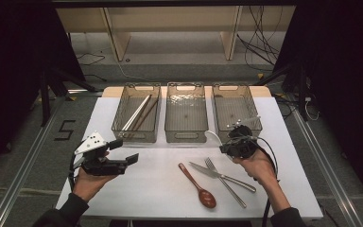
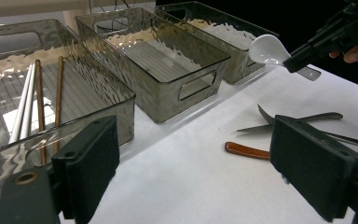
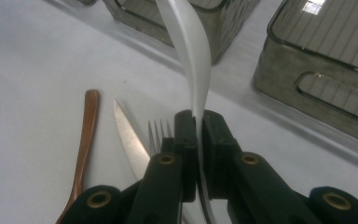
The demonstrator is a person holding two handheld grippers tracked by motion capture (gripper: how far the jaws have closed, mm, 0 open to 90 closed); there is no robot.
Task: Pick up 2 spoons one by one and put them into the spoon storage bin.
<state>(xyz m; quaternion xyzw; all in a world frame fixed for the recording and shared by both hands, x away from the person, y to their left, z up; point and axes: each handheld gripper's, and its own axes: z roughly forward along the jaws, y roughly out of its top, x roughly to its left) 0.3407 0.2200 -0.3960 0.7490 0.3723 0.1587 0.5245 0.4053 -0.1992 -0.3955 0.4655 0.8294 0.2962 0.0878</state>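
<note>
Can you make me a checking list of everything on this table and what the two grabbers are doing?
Surface: white table top, flat.
Job's things: white spoon clamped by its handle and lifted above the table; wooden spoon, knife and fork lying on the table; three grey bins in a row, chopsticks in the left one.
Clutter: nothing seen.
Grippers: right gripper shut on the white spoon; left gripper open, holding nothing.
Cables: one trails from the right gripper; more lie on the floor behind.
Surroundings: wooden shelf frame, dark sides.
</note>
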